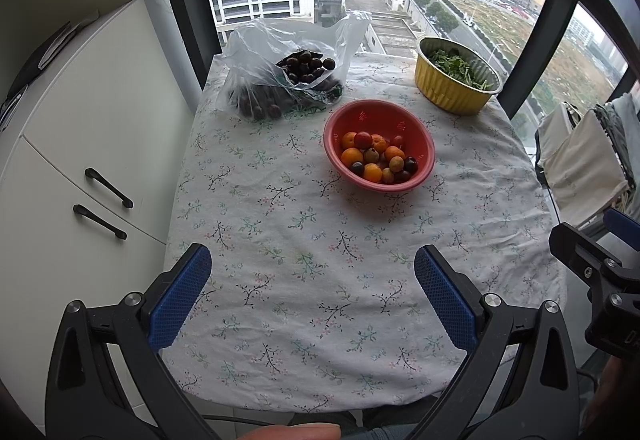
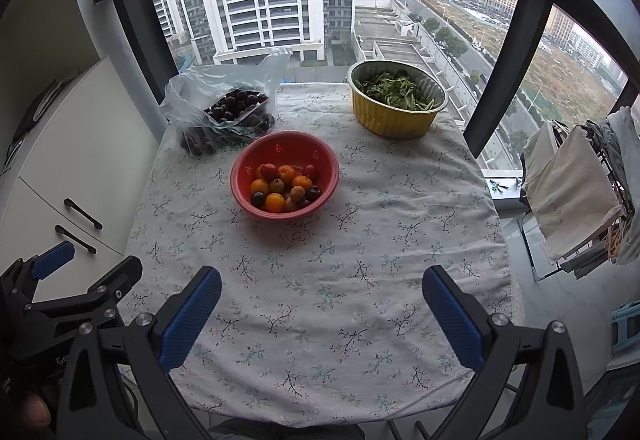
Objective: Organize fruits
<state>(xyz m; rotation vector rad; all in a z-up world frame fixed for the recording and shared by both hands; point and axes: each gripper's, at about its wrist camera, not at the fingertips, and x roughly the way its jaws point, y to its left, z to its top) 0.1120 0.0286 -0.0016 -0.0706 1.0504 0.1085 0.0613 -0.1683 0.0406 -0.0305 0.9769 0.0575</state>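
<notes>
A red bowl (image 1: 420, 144) holds mixed fruit (image 1: 376, 160): oranges, small red ones, dark plums and tan ones. It also shows in the right wrist view (image 2: 324, 168) with its fruit (image 2: 284, 186). A clear plastic bag (image 1: 256, 56) of dark plums lies behind it, also in the right wrist view (image 2: 192, 92). My left gripper (image 1: 312, 260) is open and empty above the near part of the table. My right gripper (image 2: 322, 282) is open and empty, also over the near part. Both are well short of the bowl.
A yellow foil bowl of greens (image 1: 452, 84) stands at the back right, also in the right wrist view (image 2: 392, 116). The table has a floral cloth (image 1: 304, 240). A white cabinet (image 1: 80, 144) is on the left. A drying rack with cloths (image 2: 572, 192) is on the right.
</notes>
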